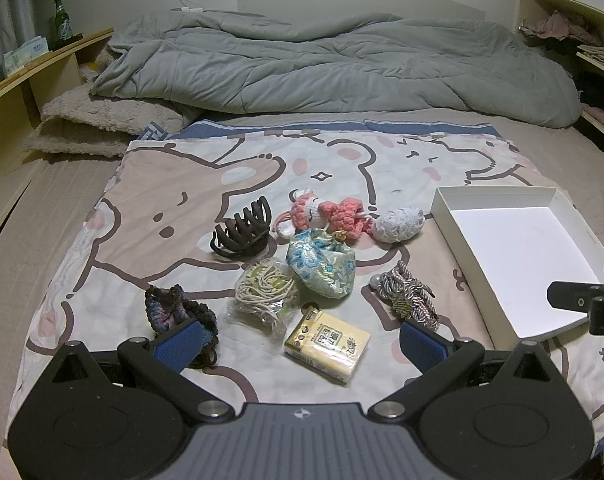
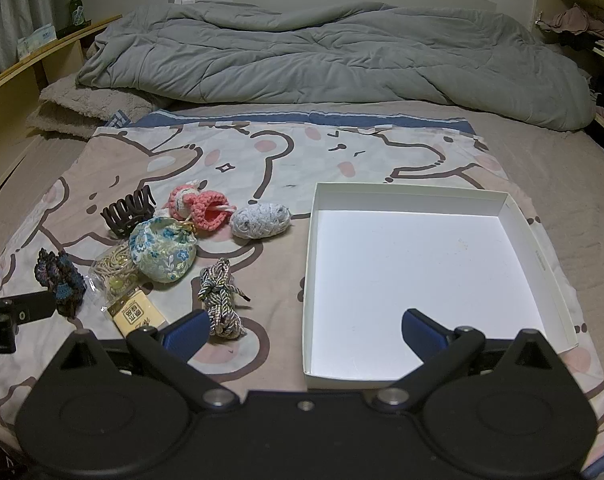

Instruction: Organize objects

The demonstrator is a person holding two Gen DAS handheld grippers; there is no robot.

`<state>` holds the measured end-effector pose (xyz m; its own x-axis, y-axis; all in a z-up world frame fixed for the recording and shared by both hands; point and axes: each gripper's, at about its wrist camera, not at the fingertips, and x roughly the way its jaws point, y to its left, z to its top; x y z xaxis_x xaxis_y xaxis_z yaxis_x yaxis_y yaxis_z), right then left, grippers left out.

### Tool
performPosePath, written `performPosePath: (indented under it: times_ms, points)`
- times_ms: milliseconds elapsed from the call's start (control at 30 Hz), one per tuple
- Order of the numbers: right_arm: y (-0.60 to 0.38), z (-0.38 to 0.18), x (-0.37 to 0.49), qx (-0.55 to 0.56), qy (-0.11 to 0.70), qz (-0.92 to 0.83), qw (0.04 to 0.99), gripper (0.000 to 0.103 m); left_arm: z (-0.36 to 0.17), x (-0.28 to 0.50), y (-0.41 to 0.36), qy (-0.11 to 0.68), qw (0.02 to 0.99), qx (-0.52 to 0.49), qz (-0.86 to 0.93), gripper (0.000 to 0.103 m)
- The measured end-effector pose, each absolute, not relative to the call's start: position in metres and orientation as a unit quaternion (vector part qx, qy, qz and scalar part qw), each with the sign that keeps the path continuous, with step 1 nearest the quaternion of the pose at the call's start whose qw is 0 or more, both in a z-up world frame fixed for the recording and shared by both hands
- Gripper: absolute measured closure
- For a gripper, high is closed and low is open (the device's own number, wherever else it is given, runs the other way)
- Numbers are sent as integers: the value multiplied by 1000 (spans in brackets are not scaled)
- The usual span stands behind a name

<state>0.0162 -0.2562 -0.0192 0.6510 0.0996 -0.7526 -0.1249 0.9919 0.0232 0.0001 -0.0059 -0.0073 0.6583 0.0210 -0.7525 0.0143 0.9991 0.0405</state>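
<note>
Eight small items on cartoon cloth, one white box, both hand-held grippers spread wide, empty.

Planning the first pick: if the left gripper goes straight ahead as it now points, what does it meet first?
Probably the yellow tissue pack, lying centred just beyond the open left gripper; the bagged cord bundle lies past it. Height above the bedspread is unclear.

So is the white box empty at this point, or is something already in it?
Empty. The white box shows only its bare white floor in both views; every small item lies on the printed cloth beside it.
</note>
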Motion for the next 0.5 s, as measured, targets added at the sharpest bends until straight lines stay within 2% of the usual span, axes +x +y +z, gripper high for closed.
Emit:
performPosePath:
  times_ms: [500]
  points:
    - [-254, -20, 15, -17, 414, 61, 908, 0, -7, 0, -6, 414, 910, 21, 1, 0]
